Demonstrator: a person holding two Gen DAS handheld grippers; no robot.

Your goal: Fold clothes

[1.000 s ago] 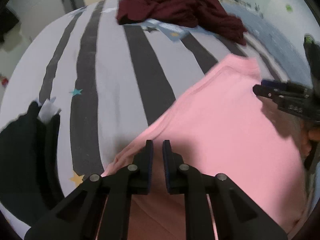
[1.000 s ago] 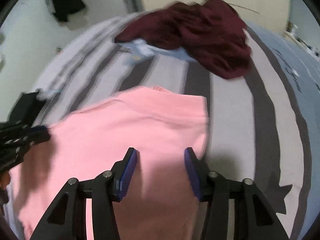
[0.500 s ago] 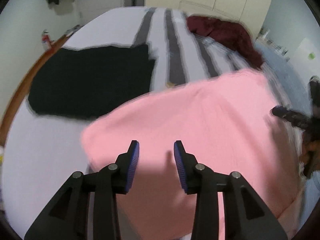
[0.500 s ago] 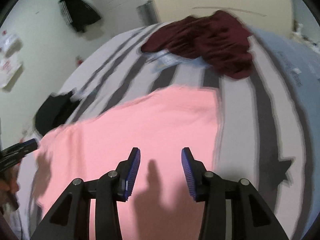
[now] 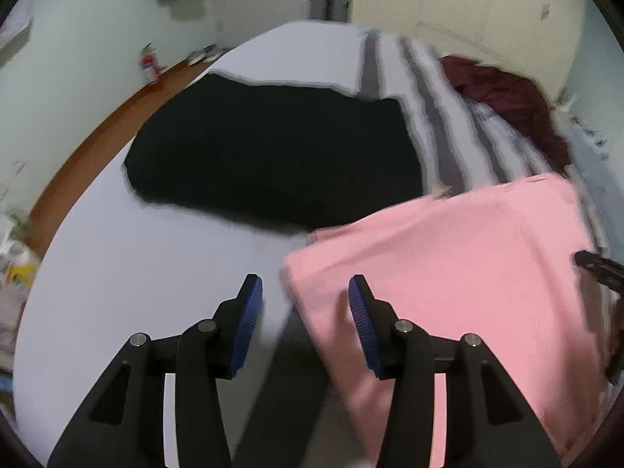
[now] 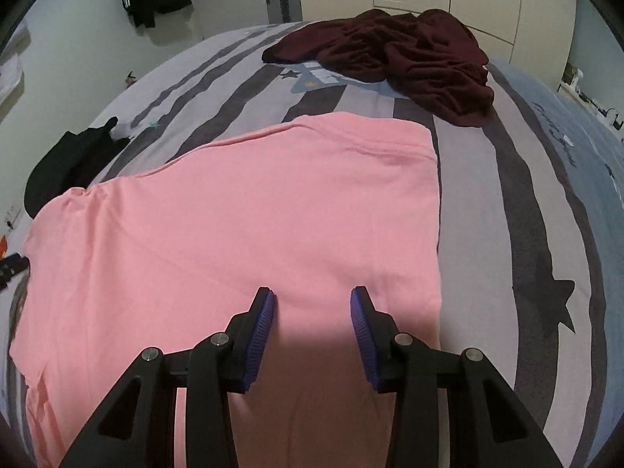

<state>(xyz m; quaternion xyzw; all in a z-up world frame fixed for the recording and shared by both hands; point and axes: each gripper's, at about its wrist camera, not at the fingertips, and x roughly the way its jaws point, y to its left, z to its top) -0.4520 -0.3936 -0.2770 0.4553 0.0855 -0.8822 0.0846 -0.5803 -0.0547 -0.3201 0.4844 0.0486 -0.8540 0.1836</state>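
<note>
A pink garment (image 6: pixel 249 218) lies folded flat on the striped bed; in the left wrist view (image 5: pixel 460 265) it fills the lower right. My right gripper (image 6: pixel 312 304) is open and empty, hovering over the garment's near part. My left gripper (image 5: pixel 304 292) is open and empty, above the garment's left edge and the bare sheet. The tip of the right gripper (image 5: pixel 596 267) shows at the right edge of the left wrist view, and the left gripper's tip (image 6: pixel 11 269) at the left edge of the right wrist view.
A black garment (image 5: pixel 273 156) lies spread on the bed left of the pink one, also seen in the right wrist view (image 6: pixel 74 160). A crumpled maroon garment (image 6: pixel 397 54) sits at the far end. The bed edge and wooden floor (image 5: pixel 89 148) lie to the left.
My left gripper opened, let go of the pink garment and swung left, bringing the black garment into view. My right gripper stayed open and drew back slightly over the garment.
</note>
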